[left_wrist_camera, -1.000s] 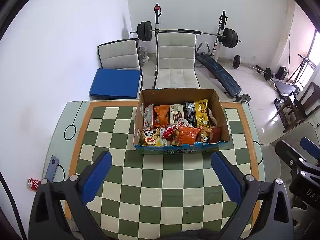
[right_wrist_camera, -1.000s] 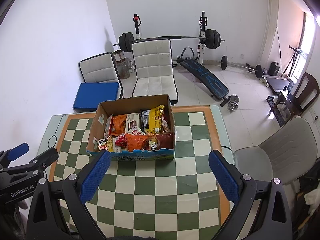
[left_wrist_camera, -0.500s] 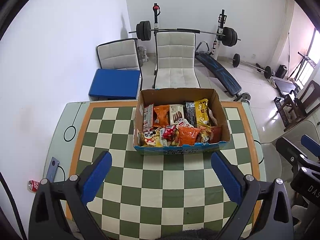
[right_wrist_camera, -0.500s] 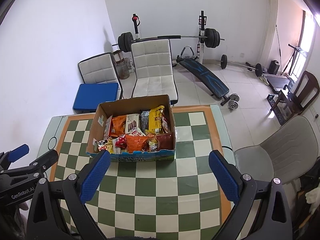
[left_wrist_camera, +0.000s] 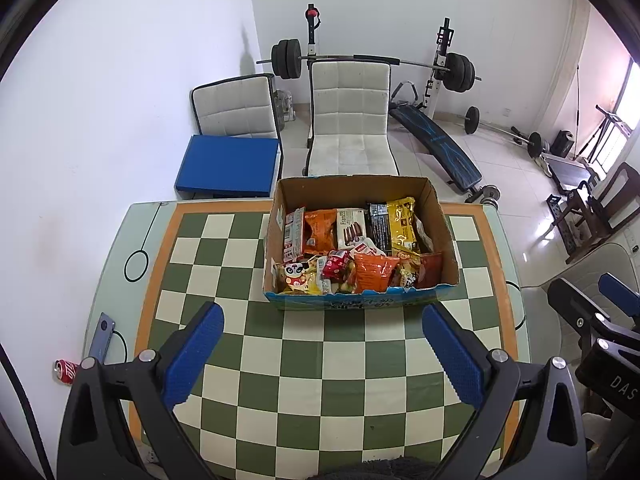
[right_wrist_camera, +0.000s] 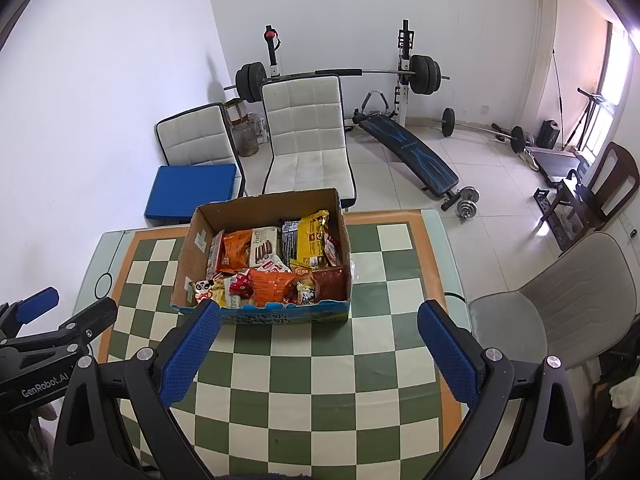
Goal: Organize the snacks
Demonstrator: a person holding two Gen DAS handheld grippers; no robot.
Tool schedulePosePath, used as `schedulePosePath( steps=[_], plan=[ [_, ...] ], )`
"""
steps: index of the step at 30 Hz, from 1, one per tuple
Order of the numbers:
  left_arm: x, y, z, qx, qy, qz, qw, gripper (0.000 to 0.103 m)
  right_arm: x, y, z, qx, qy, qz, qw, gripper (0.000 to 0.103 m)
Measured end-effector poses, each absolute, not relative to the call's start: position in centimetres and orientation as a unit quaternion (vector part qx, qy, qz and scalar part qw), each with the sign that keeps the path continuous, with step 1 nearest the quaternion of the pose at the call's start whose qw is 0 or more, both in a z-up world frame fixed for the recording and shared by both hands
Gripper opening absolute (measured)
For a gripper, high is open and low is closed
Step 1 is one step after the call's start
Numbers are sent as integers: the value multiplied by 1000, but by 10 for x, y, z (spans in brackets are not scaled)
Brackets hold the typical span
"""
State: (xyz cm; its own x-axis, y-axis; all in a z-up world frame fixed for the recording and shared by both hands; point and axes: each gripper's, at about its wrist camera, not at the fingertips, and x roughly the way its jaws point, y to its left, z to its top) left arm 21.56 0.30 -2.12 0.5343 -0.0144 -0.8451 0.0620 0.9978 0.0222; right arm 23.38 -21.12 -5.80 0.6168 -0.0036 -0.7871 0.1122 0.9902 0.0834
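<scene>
An open cardboard box (left_wrist_camera: 444, 220) full of mixed snack packets stands at the far side of the green-and-cream checkered table (left_wrist_camera: 320, 368); it also shows in the right wrist view (right_wrist_camera: 192, 248). Inside lie an orange packet (left_wrist_camera: 374, 270), a yellow bag (left_wrist_camera: 402, 226) and a panda-print packet (left_wrist_camera: 296, 276). My left gripper (left_wrist_camera: 322, 354) is open and empty, held above the table short of the box. My right gripper (right_wrist_camera: 318, 348) is open and empty, also short of the box, slightly right of it.
Two white chairs (left_wrist_camera: 348, 120) and a blue cushion (left_wrist_camera: 228, 170) stand behind the table. A phone (left_wrist_camera: 102, 338) lies at the table's left edge, a red can (left_wrist_camera: 64, 370) on the floor. A grey chair (right_wrist_camera: 560, 304) stands at the right. Gym equipment fills the back.
Both grippers have drifted slightly; the box appears a little lower and nearer in the right wrist view. Nothing was grasped or moved.
</scene>
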Motion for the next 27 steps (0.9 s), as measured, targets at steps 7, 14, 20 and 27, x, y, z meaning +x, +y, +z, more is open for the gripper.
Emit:
schedulePosePath(
  steps=[7,14,20,27],
  plan=[
    [219,-2,-25,26,487,-21,873,102,237,-214,-63,65,441,-33,894,101],
    [219,-3,-27,25,488,-19,872,102,237,-216,-65,66,440,-36,895,101],
    [220,-2,-27,24,486,-18,873,102,238,-218,-66,67,442,-37,894,101],
    [221,-2,-27,25,487,-19,873,102,238,-217,-69,66,444,-36,893,101]
  ],
)
